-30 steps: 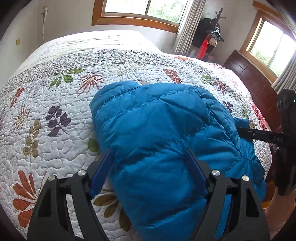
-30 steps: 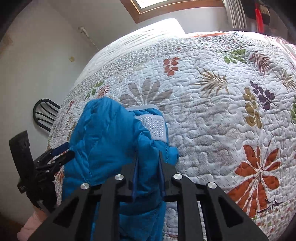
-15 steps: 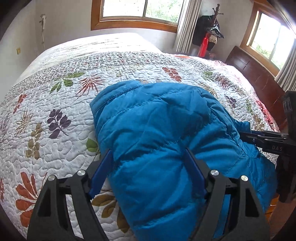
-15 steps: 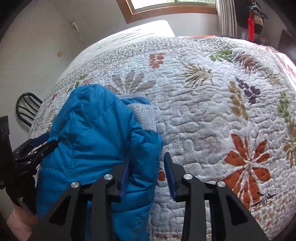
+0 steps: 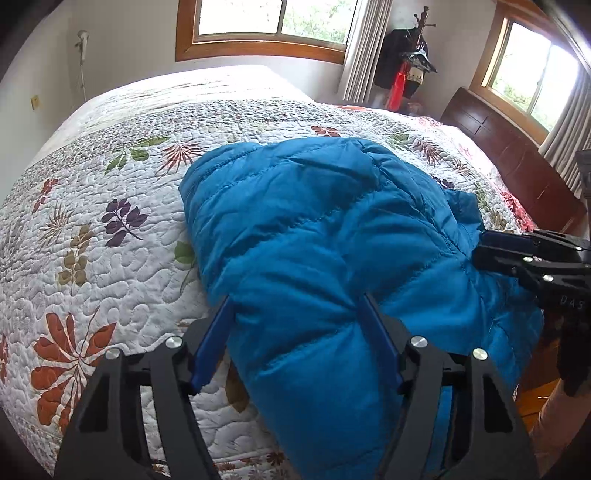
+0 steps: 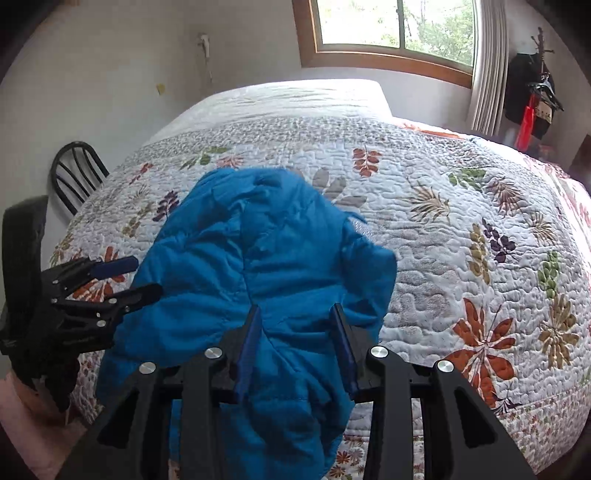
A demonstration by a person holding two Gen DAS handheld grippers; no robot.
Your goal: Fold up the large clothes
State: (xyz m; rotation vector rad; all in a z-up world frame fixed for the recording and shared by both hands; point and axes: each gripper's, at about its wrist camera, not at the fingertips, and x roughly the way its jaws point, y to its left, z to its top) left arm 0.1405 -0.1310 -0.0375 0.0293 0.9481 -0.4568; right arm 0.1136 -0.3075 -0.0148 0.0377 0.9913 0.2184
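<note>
At the bottom centre of the left wrist view, the left gripper (image 5: 295, 332) straddles a puffy fold of the blue quilted jacket (image 5: 325, 236); its jaws have just been closing, though its blue pads seem to stand beside the fabric, not clamped. In the right wrist view the right gripper (image 6: 295, 332) is released, its jaws having just been opening, with jacket fabric bulging between them. The jacket lies bunched at the near edge of the bed (image 5: 92, 221), filling the lower middle of both frames. A white quilt printed with leaves covers the bed. Beyond are wood-framed windows (image 6: 395, 26), a coat stand (image 5: 410, 70) at upper right, a dark headboard (image 5: 517, 162), and a black chair (image 6: 74, 173) at the left.
</note>
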